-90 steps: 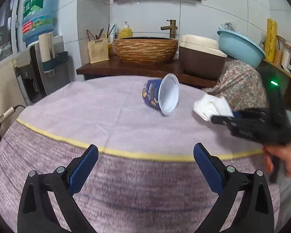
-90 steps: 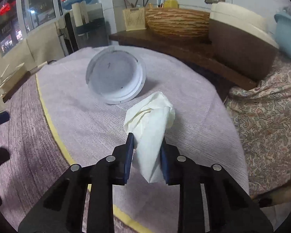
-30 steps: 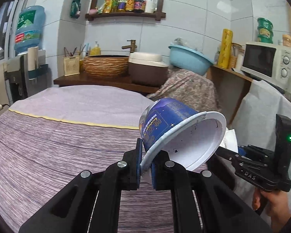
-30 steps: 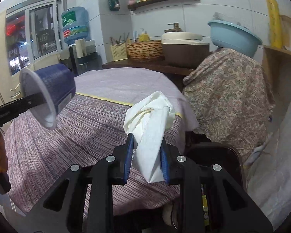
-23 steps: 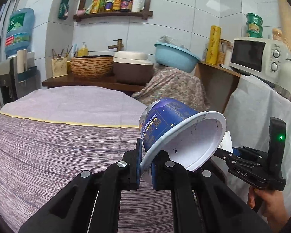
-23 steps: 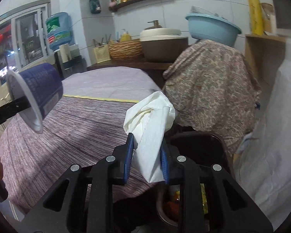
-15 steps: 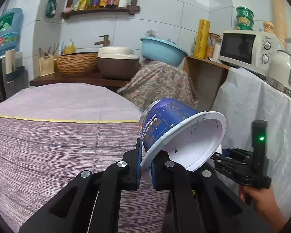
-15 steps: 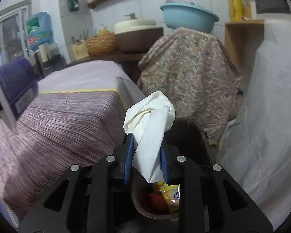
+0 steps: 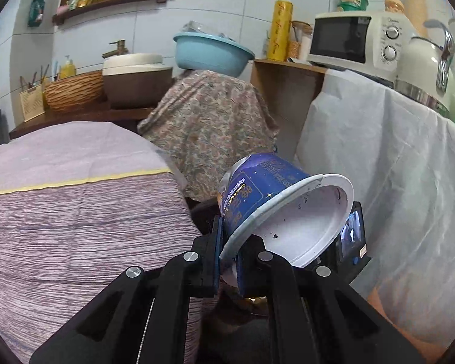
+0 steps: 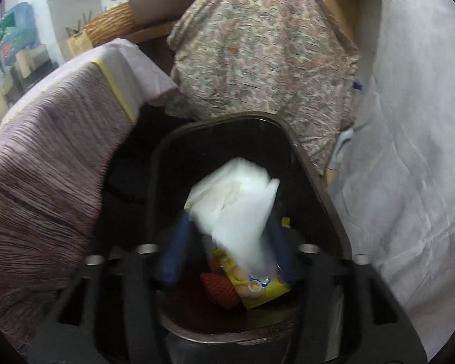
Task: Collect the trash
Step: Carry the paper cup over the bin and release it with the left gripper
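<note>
My left gripper (image 9: 229,261) is shut on the rim of a blue paper noodle cup (image 9: 264,188) with a white inside, held tilted beside the table edge. My right gripper (image 10: 227,254) is open over a dark trash bin (image 10: 318,188). The crumpled white tissue (image 10: 233,206) is loose between its spread blue fingers (image 10: 174,251), above the bin's opening. Inside the bin lie a yellow wrapper (image 10: 257,285) and a red piece of trash (image 10: 220,288). The right gripper's body shows in the left wrist view (image 9: 352,236), behind the cup.
The round table with a striped purple cloth (image 9: 75,212) is to the left of the bin. A floral-covered object (image 10: 257,45) stands behind the bin. A white draped cloth (image 10: 409,151) hangs to the right, under a microwave (image 9: 358,36).
Both grippers moved right, off the table to the bin. My right gripper tipped down over the bin and opened, letting go of the tissue. My left gripper still holds the cup.
</note>
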### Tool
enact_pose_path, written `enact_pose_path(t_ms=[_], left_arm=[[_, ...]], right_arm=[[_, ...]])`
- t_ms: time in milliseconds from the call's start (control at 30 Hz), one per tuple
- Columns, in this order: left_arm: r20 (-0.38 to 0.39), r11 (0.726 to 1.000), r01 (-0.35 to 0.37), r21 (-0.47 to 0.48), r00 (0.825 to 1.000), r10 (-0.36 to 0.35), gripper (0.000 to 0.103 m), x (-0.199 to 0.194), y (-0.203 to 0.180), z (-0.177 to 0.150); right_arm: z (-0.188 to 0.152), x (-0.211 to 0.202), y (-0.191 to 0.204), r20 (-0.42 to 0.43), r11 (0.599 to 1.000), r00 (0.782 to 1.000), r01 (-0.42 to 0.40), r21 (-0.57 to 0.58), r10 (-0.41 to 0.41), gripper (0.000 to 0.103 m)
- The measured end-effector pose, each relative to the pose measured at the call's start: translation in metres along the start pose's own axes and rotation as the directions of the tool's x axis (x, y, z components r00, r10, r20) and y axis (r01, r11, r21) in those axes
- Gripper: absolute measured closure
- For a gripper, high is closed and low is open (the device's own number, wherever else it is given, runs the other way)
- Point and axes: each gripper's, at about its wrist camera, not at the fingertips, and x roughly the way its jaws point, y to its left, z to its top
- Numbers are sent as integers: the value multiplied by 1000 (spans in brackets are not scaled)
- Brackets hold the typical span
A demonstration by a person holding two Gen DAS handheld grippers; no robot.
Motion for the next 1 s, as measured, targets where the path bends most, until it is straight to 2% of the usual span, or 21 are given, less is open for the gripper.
enact_pose_path(t_ms=[167, 400, 567, 733, 867, 1000], left_arm=[[-39, 999, 17, 36, 999, -16, 94, 18, -14, -5], [-113, 995, 51, 88, 993, -41, 94, 50, -36, -18], [-203, 994, 86, 72, 977, -70, 94, 86, -43, -35], [-301, 995, 81, 49, 952, -63, 94, 131, -44, -52], [-334, 995, 73, 72, 941, -45, 94, 155, -47, -58], [-338, 994, 63, 94, 941, -28, 92, 174, -51, -63]], right_arm=[[2, -8, -9, 18, 1000, 1000, 20, 5, -20, 40], [21, -49, -43, 101, 994, 990, 95, 47, -100, 35], [38, -83, -58, 162, 991, 979, 109, 81, -121, 28], [47, -103, -61, 188, 988, 973, 119, 95, -135, 28], [50, -114, -61, 207, 989, 970, 108, 98, -127, 28], [50, -124, -57, 225, 990, 966, 107, 87, -124, 25]])
